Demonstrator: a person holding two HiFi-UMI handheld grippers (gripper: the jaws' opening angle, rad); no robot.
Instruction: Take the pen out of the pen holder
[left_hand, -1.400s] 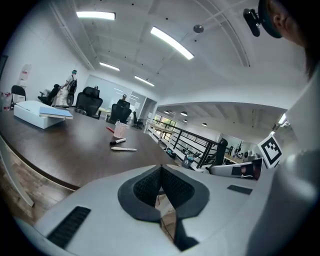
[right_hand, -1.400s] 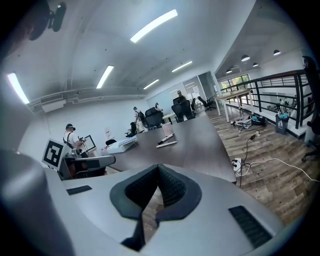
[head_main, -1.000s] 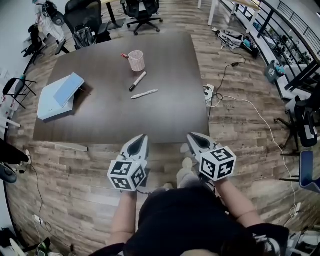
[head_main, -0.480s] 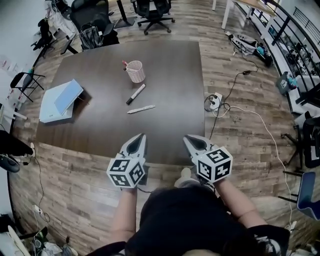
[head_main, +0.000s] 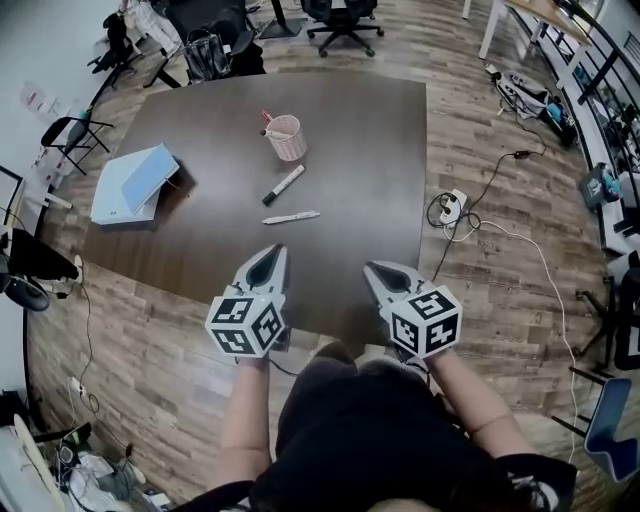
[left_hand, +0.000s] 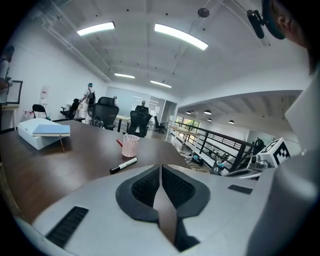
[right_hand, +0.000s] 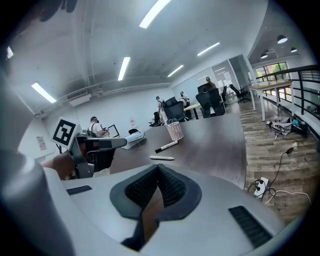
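A pink mesh pen holder (head_main: 285, 137) stands upright on the far middle of the dark table (head_main: 370, 170), with a red pen (head_main: 266, 118) sticking out of it. A black-and-white marker (head_main: 283, 185) and a white pen (head_main: 291, 217) lie on the table nearer me. My left gripper (head_main: 268, 254) and right gripper (head_main: 374, 269) hover side by side over the table's near edge, both shut and empty, well short of the holder. The left gripper view shows the holder (left_hand: 130, 145) and marker (left_hand: 123, 165) ahead. In the right gripper view the holder (right_hand: 174, 130) stands ahead and left.
A white-and-blue binder box (head_main: 133, 184) lies at the table's left side. Office chairs (head_main: 345, 15) stand beyond the far edge. A power strip with cables (head_main: 455, 207) lies on the wooden floor to the right of the table.
Both grippers have moved forward together, from over the floor to over the table's near edge. Both stay shut. The holder and pens have not moved on the table.
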